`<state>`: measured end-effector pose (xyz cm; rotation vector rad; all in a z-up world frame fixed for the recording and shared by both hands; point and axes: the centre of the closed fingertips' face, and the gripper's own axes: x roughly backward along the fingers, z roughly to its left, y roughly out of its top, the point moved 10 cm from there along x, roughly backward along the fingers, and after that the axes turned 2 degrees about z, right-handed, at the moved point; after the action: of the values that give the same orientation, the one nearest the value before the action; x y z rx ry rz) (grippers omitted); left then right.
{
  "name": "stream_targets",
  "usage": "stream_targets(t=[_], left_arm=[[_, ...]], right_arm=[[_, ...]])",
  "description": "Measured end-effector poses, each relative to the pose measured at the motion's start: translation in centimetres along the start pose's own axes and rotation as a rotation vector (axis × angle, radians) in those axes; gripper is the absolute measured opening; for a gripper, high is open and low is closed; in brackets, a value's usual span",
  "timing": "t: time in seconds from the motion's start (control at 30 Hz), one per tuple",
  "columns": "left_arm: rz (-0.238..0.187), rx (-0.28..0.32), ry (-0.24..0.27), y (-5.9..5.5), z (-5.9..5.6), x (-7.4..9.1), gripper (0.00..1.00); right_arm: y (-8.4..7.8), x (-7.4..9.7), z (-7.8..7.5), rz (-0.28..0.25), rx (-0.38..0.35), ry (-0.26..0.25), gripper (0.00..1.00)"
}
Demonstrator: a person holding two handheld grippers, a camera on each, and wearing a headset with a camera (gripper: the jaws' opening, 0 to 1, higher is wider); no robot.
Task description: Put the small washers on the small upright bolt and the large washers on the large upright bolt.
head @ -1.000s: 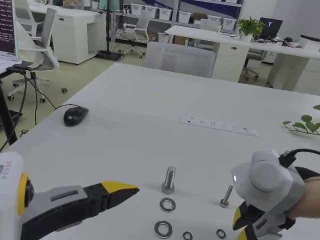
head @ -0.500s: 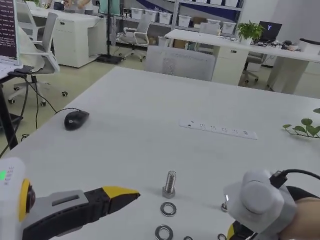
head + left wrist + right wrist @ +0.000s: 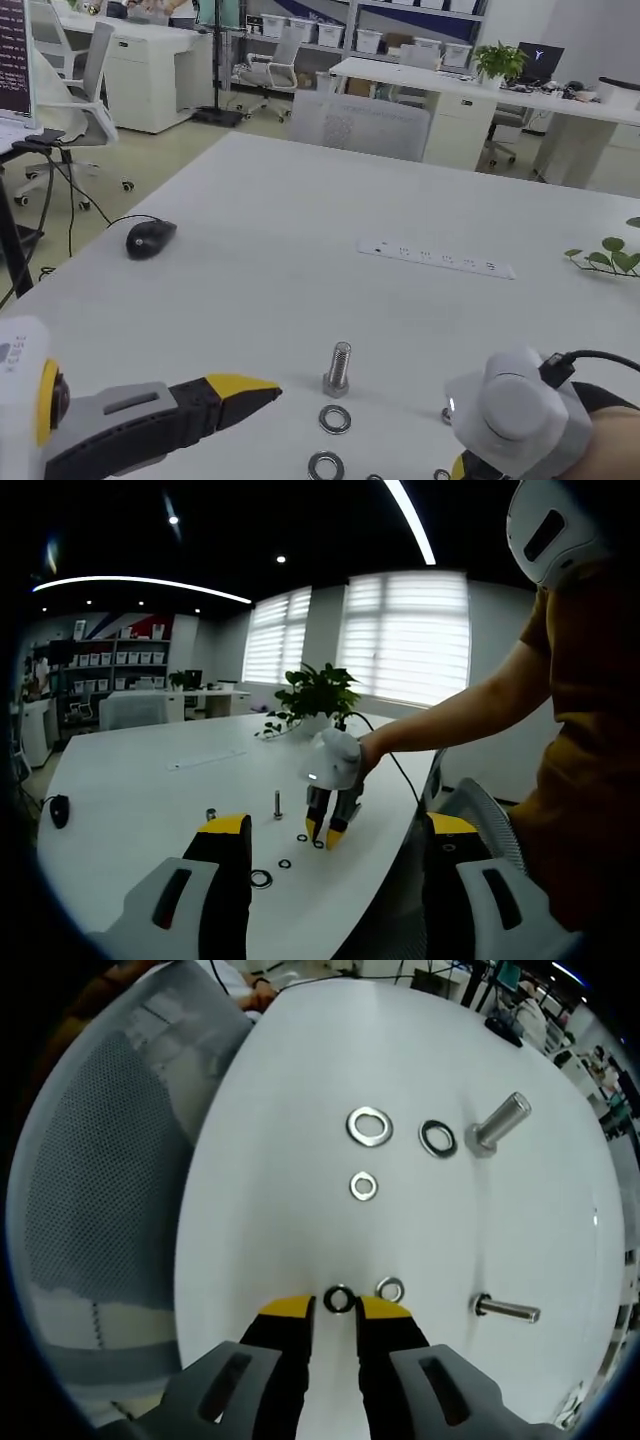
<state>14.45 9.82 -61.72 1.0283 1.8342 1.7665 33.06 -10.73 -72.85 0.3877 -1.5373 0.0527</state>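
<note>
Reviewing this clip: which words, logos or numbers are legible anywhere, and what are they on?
"Y": white logo on the dark monitor at the back.
Purple screen at the left edge: white text lines, too small to read.
Left tongs, white body: reddish print, blurred, unreadable.
Power strip: markings too small to read.

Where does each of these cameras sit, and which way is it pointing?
Head view: on the person's head, looking forward and down at the large bolt; the left gripper and right gripper show below.
Left gripper view: on the left gripper, facing the person's arm and the right gripper; own fingers below.
Right gripper view: on the right gripper, looking down at the table; its fingers flank a small washer.
Head and right gripper views share the large bolt.
</note>
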Motion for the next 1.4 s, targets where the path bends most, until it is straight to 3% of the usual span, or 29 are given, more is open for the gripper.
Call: stream_targets(t=[0.23, 0.6, 0.77, 1.1, 1.4], left_arm=[[0.002, -0.003, 0.001, 0.1, 0.0, 0.0, 0.69], [0.005, -0.003, 0.0, 0.1, -0.1, 0.1, 0.69], [0.011, -0.002, 0.001, 0.1, 0.0, 0.1, 0.68], [0.012, -0.001, -0.007, 0.0, 0.0, -0.1, 0.68], [0.014, -0.001, -0.01, -0.1, 0.2, -0.2, 0.68]], right_arm=[[0.1, 0.0, 0.0, 0.008, 0.023, -0.008, 0.13], [0.0, 0.3, -0.2, 0.011, -0.006, -0.008, 0.12], [-0.1, 1.5, -0.7, -0.012, -0.024, -0.008, 0.12], [-1.2, 5.2, -3.5, -0.008, -0.045, -0.097, 0.12], [-1.5, 7.5, -5.9, 0.004, -0.051, -0.155, 0.12]])
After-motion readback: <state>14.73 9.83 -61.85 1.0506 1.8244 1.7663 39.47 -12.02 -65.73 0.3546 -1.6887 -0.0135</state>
